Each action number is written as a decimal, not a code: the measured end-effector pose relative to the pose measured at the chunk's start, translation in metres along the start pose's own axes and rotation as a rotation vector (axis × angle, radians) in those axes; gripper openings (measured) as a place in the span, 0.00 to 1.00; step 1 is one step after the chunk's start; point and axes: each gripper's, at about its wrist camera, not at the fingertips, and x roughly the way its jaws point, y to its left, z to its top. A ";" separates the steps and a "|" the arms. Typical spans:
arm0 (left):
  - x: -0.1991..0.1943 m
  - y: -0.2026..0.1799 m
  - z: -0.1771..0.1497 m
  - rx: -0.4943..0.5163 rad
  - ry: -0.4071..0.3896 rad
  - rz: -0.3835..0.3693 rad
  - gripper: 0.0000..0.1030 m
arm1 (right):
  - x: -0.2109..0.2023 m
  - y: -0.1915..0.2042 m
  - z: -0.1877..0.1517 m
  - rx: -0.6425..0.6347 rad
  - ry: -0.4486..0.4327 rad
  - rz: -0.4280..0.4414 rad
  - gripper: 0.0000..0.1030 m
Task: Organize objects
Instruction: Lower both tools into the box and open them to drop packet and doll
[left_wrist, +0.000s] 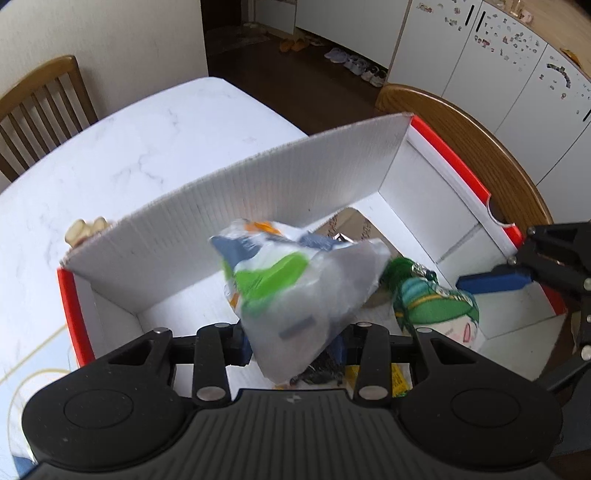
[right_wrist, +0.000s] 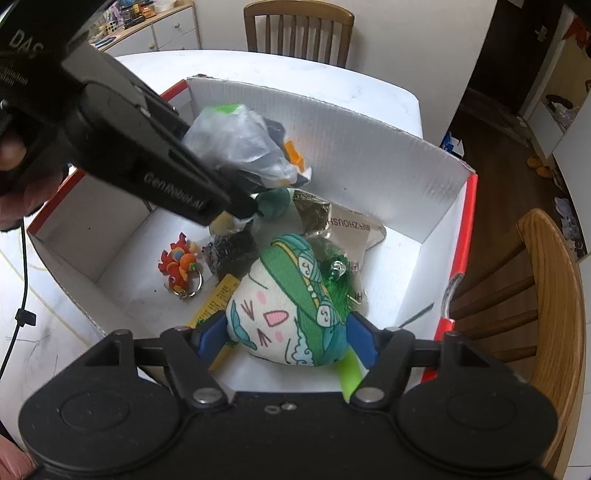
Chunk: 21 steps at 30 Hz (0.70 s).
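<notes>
Over one box (right_wrist: 369, 155), left gripper (left_wrist: 291, 341) clamps one plastic bag (left_wrist: 295, 291), right gripper (right_wrist: 286, 338) grasps one plush doll (right_wrist: 280, 314).

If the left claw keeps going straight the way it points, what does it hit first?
Holding the plastic bag, the left claw points down into the box; the bag would probably meet the white box wall or floor first. Depth is unclear.

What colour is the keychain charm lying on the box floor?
The keychain charm is mostly red with orange and some blue; the right wrist view shows it best.
</notes>
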 end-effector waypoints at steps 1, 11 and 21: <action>0.000 0.000 -0.002 -0.003 0.007 -0.009 0.38 | 0.000 -0.001 0.001 0.005 0.003 0.005 0.67; -0.015 -0.002 -0.017 -0.011 0.033 -0.071 0.63 | -0.009 -0.008 0.002 0.045 0.010 0.055 0.78; -0.042 -0.011 -0.027 0.004 0.007 -0.096 0.63 | -0.031 -0.010 0.000 0.062 -0.030 0.061 0.79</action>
